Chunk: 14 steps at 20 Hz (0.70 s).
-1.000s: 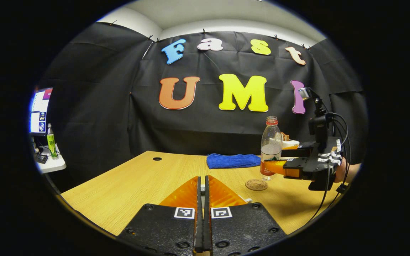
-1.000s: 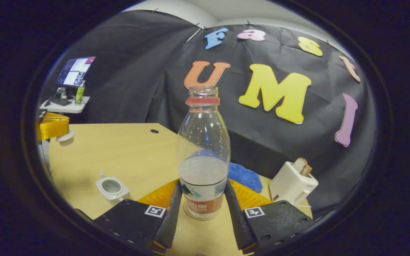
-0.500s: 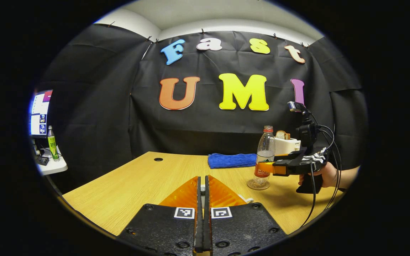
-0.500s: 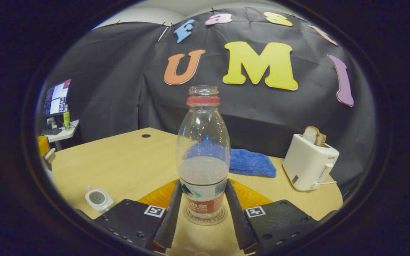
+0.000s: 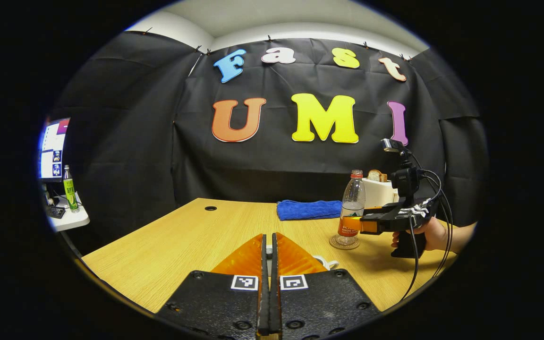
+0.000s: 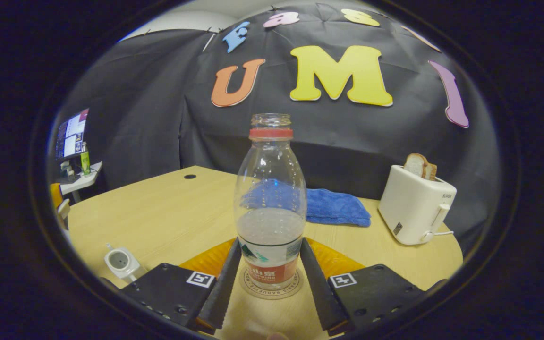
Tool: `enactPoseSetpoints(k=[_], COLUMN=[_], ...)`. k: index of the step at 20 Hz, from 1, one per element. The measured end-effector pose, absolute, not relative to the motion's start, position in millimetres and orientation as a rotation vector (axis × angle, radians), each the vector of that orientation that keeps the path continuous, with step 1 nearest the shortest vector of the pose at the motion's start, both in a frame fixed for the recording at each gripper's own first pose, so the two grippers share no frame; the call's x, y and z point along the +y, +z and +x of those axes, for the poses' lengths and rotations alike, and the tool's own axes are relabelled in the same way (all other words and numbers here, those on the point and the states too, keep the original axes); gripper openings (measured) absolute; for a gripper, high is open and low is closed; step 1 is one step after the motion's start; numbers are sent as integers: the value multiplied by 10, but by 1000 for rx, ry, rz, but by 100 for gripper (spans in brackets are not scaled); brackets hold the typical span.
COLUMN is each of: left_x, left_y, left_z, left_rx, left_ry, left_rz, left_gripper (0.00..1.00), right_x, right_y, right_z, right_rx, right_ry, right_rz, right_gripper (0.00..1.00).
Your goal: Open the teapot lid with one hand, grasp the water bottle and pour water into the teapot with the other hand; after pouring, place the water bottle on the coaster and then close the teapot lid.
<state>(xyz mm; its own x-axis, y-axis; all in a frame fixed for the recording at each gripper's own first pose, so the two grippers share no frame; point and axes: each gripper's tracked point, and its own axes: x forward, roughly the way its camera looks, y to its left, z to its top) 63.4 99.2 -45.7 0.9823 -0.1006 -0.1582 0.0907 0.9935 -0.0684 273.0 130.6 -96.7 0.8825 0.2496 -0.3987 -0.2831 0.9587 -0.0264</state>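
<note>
Pale wood-grain table fronts black draped cloth; in the right gripper view the clear ribbed water bottle, uncapped and part full, stands upright on the round coaster at 6 o'clock, the right gripper pressing both its sides. At 8 o'clock sits the small white teapot, lid off; a fuzzy blue towel and boxy white toaster lie toward 3 o'clock; the left gripper shows its fingers pinched together, what they hold hidden.

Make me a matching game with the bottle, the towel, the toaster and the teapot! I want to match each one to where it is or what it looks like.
Things:
1. water bottle
2. towel
3. toaster
4. teapot

Clues:
A. has bread sticking out of the top
B. blue, lying flat at the back of the table
C. open on top, no lid on
D. standing on the round coaster

Pairs: 1-D, 2-B, 3-A, 4-C
</note>
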Motion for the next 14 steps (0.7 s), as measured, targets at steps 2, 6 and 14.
enactPoseSetpoints(k=[2, 6, 14], left_x=[964, 932, 755], left_y=[-437, -412, -347], left_z=[630, 610, 608], left_rx=[159, 152, 129], left_ry=[-97, -101, -128], left_rz=[-60, -65, -94], left_gripper=[3, 3, 3], right_x=[1296, 1296, 1151], right_y=[-978, -1012, -843], right_z=[2725, 2702, 2486], right_rx=[405, 423, 414], right_ry=[273, 282, 261], right_rz=[-76, -63, 4], right_gripper=[75, 84, 97])
